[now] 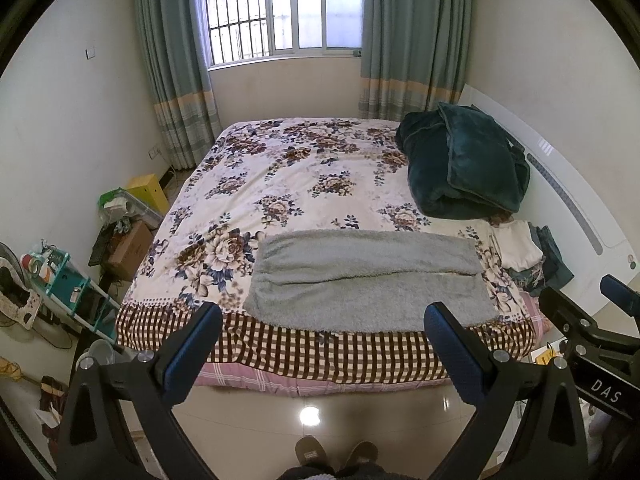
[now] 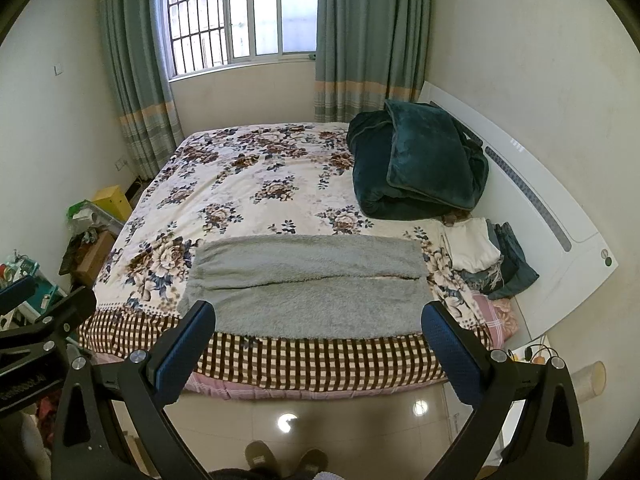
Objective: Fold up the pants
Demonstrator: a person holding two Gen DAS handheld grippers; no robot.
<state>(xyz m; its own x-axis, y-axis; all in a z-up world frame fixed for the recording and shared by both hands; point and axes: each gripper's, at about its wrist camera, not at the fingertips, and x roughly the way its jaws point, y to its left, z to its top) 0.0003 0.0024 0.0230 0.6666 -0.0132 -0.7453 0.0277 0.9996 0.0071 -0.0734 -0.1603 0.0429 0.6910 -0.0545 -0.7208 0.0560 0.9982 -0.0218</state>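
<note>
Grey fleece pants (image 1: pixel 366 280) lie flat across the near edge of the bed, the two legs side by side, running left to right; they also show in the right wrist view (image 2: pixel 308 284). My left gripper (image 1: pixel 322 322) is open and empty, held above the floor just short of the bed edge, below the pants. My right gripper (image 2: pixel 318 320) is open and empty at the same height, also short of the bed. The right gripper's body shows at the right edge of the left wrist view (image 1: pixel 588 320).
The bed (image 1: pixel 304 168) has a floral cover with a checked border. A dark green folded blanket (image 1: pixel 464 160) sits at the far right. A pile of folded clothes (image 1: pixel 528 256) lies right of the pants. Boxes and a teal rack (image 1: pixel 68 284) stand left of the bed.
</note>
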